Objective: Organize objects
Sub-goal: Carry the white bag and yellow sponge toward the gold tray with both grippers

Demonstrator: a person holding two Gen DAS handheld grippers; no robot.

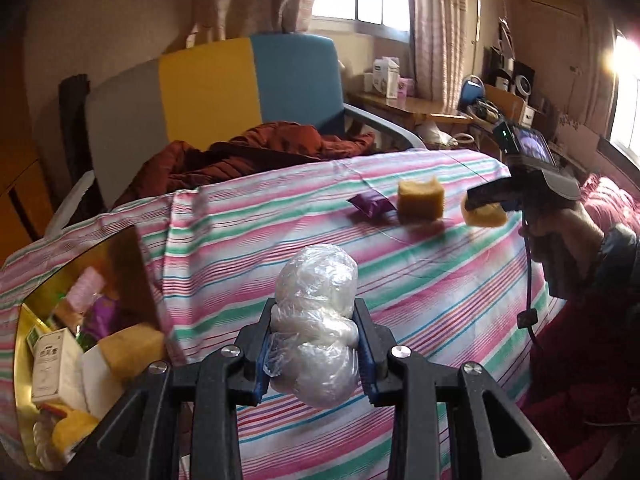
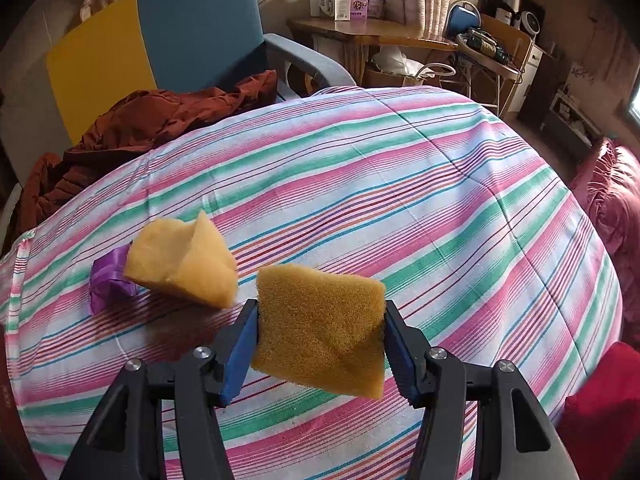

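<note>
Over a striped bedspread, the L gripper clamps a wad of clear plastic wrap between narrow jaws, lifted clear of the cloth; beside it at lower left sits a gold-lined box already packed w/ cartons, a pink roll and sponges. On the R side, the R gripper pinches a tan sponge by its edges, tilted and off the bed. Just beyond it, a second sponge rests on the spread, touching a purple packet. Farther back: rust-red jacket heaped at the bed's edge, a blue-and-yellow chair, a wooden side table w/ boxes by the curtained window
</note>
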